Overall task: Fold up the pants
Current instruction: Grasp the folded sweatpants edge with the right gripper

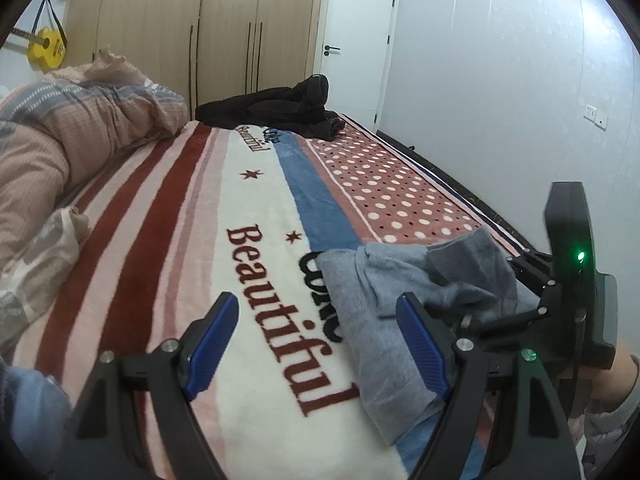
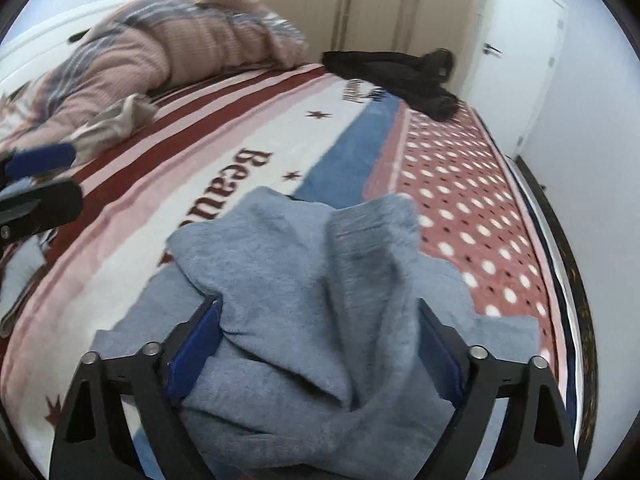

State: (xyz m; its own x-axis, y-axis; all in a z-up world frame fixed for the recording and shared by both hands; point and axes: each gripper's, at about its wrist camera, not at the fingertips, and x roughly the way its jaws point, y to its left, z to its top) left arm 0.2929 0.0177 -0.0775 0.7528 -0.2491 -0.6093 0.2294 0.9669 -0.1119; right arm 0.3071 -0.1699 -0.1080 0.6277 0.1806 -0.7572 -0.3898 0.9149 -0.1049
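- The pants, a soft grey-blue fleece pair, lie bunched and creased on a striped and dotted blanket covering the bed, with one folded flap raised at the heap's 1 o'clock corner.
- In the left wrist view the left gripper stands released, its blue pads spread over the blanket's lettering with nothing between them; the pants lie at its 3 o'clock, their near edge passing behind the right-hand finger.
- The right gripper's body, green lamp lit, shows at 3 o'clock in that view, its fingertips hidden behind the cloth; a hand is cut off at the frame edge at 4 o'clock.
- A black garment lies at 12 o'clock at the bed's far end, a pink quilt at 10 o'clock.
- In the right wrist view the right gripper has a thick mound of the pants filling the space between its fingers; motion blur and the cloth hide the right-hand pad, so whether it is clenched on them cannot be told.
- The left gripper's blue pad shows at 9 o'clock, cut off.
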